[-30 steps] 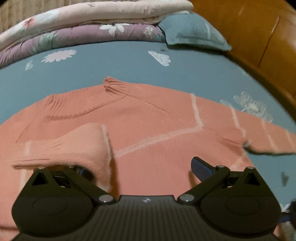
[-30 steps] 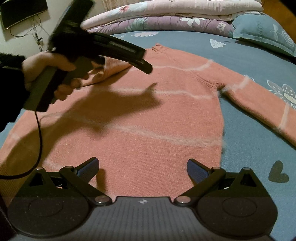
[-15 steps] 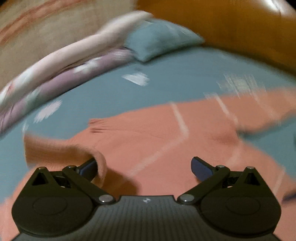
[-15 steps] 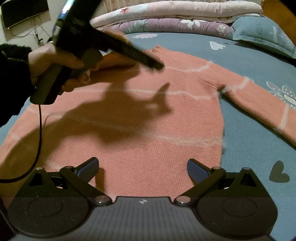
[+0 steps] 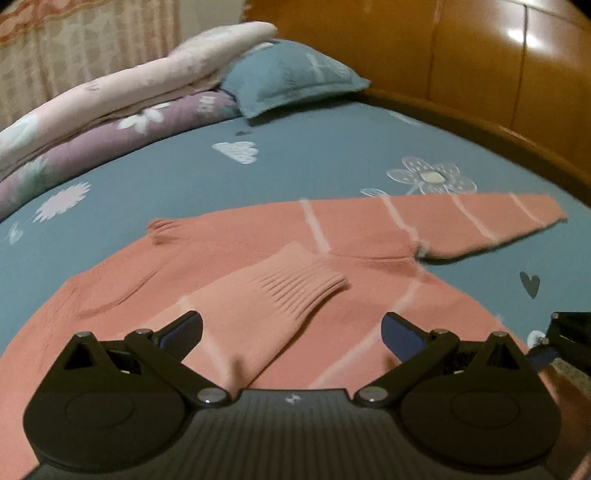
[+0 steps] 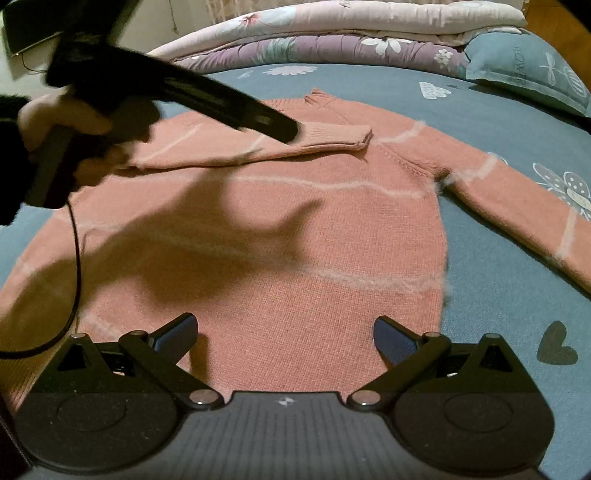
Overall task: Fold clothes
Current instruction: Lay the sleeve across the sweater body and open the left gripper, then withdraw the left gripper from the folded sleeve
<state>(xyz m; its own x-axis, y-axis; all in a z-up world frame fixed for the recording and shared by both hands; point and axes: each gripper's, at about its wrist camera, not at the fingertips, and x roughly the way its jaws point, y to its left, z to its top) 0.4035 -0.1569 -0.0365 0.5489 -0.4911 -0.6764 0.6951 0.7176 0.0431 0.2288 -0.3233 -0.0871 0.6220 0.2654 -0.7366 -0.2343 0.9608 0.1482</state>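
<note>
— jaws on both sides?
— spread wide on the left gripper (image 5: pixel 291 332) and the right gripper (image 6: pixel 284 332), nothing between them on either.
— where's the sweater?
— the pink sweater (image 6: pixel 280 236) lies flat in the middle of the bed (image 5: pixel 314 173), collar toward the far edge. one sleeve (image 6: pixel 258 146) is folded across the chest, its ribbed cuff (image 5: pixel 295 291) lying just ahead of the left gripper. the other sleeve (image 5: pixel 461 221) stretches out flat toward the wooden headboard (image 5: pixel 480 62).
— around it?
— a teal pillow (image 5: pixel 288 77) and folded quilts (image 6: pixel 332 33) at the far edge of the bed.
</note>
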